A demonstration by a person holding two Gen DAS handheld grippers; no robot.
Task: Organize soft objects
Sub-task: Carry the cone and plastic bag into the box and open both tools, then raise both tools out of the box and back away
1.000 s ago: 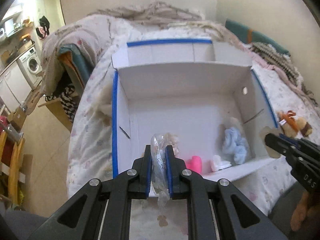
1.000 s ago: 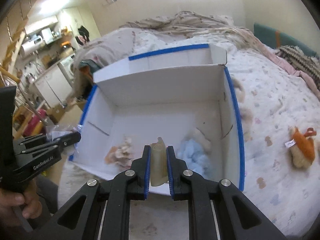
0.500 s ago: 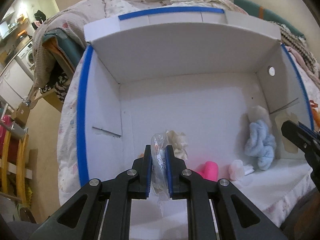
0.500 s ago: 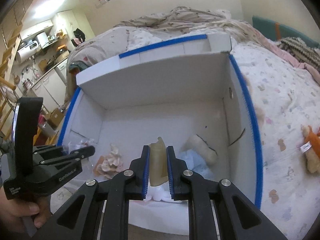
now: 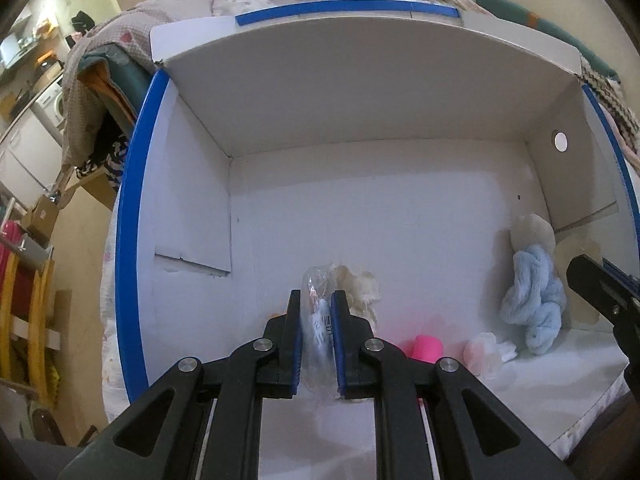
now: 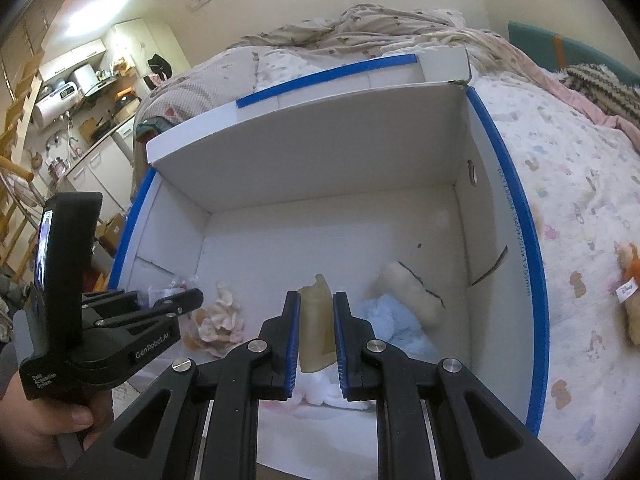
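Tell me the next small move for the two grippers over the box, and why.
Probably open both and let go. The left gripper pinches a clear plastic packet and the right gripper a beige soft piece, both already inside the white box, just above the soft items lying on its floor.

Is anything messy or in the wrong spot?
One orange plush toy lies out on the bedspread, right of the white box, while the other soft things are inside the box. Nothing looks spilled or broken.
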